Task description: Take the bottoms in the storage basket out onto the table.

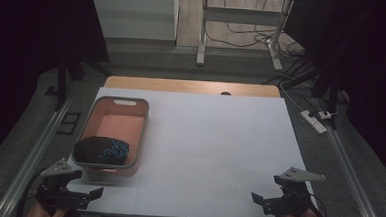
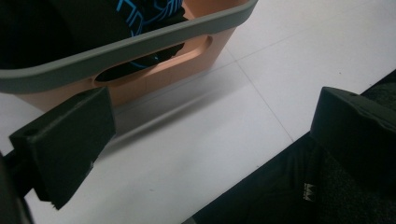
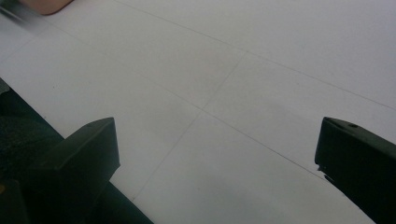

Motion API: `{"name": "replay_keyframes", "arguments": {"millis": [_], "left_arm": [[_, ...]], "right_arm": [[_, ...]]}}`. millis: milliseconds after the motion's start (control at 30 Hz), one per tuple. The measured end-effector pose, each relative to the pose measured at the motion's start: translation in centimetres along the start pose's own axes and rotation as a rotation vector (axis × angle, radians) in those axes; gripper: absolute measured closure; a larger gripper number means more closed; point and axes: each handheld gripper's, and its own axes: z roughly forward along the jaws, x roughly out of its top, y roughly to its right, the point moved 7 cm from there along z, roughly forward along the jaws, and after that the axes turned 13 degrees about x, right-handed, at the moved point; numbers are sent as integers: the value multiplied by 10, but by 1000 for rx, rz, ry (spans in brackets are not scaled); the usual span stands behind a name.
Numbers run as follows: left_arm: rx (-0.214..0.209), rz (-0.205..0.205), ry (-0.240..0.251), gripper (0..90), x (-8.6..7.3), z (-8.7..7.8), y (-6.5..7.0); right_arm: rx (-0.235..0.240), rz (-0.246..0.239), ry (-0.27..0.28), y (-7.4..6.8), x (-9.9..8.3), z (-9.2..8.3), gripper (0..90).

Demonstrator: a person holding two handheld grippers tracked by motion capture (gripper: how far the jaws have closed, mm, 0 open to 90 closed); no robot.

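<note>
The fingers (image 2: 65, 140) of the left gripper (image 1: 79, 195) stand wide apart with nothing between them, low at the lower left of the high view, just short of the near end of the orange basket (image 1: 138, 135). The fingers (image 3: 79, 158) of the right gripper (image 1: 268, 202) are likewise spread and hold nothing, at the lower right of the high view over the bare white bench (image 1: 214, 139), well apart from the basket. A black cloth with blue markings (image 1: 101, 150) lies bundled in the basket's near end, left of centre in the frame.
</note>
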Motion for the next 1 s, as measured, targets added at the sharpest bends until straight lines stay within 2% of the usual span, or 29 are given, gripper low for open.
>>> {"name": "replay_keyframes", "arguments": {"millis": [67, 100, 200, 333, 533, 700, 1000], "left_arm": [[-7, 2, 2, 0, 0, 0, 0], [-29, 5, 3, 0, 1, 0, 0], [-38, 9, 7, 0, 2, -1, 0], [-5, 19, 16, 0, 9, -3, -1], [3, 11, 26, 0, 17, -3, -3], [27, 18, 28, 0, 22, -2, -7], [30, 15, 26, 0, 30, 0, -12]], "right_arm": [[1, -1, -1, 0, 0, 0, 0], [2, -3, -3, 0, 0, 1, 0], [1, -8, -8, -1, 0, 1, 0], [4, -16, -16, -1, 0, 2, 0], [8, -21, -24, -2, 0, 3, 0], [12, -21, -29, -2, 0, 4, 0], [11, -25, -43, -2, -1, 5, 0]]}}
